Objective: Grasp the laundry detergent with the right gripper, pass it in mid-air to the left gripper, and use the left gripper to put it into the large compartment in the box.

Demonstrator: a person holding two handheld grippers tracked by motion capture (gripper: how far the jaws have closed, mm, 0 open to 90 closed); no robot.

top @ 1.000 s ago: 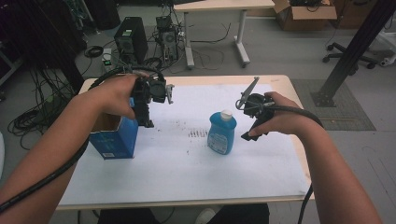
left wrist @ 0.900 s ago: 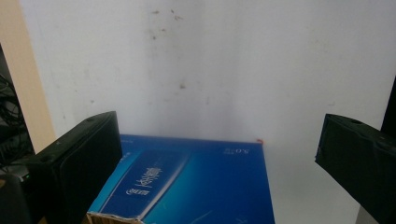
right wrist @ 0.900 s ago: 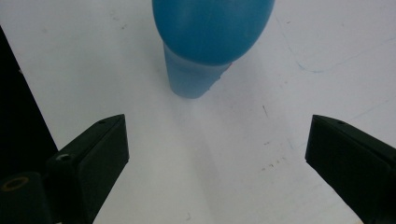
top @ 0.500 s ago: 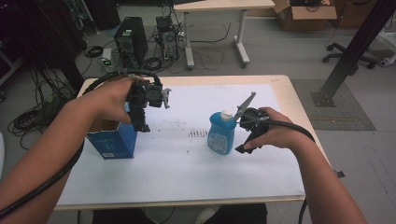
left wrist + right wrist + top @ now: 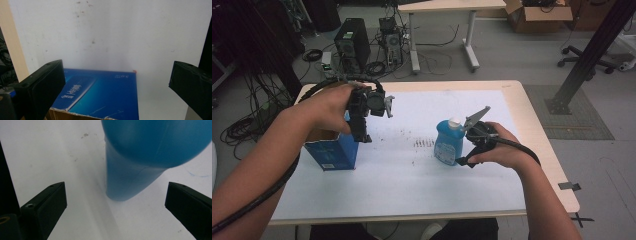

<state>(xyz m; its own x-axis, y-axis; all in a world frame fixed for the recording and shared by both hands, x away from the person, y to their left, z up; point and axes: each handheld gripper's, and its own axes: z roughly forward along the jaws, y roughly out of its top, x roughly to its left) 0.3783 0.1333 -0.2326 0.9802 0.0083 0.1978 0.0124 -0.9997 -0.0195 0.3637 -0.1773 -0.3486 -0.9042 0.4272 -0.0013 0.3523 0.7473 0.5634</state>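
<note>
Both hand-held grippers apart | blue box (image 5: 100, 92) cut off | bottle (image 5: 140, 170) blurred

On the table (image 5: 532, 150) in front of you lies a sheet (image 5: 412, 170) that covers most of the top. The box (image 5: 332, 152) stands on the left part of this sheet, near your left forearm. Your left gripper (image 5: 361, 131) hangs just above the right side of the box, its jaws pointing down and wide apart. The bottle (image 5: 447, 142) stands upright on the sheet, right of the middle and well apart from the box. Your right gripper (image 5: 467, 159) is just beside the bottle, on its right side, jaws spread, with the bottle between and ahead of them. Behind the table, on the floor, stand a computer case (image 5: 352, 42) and a second table (image 5: 447, 7).
</note>
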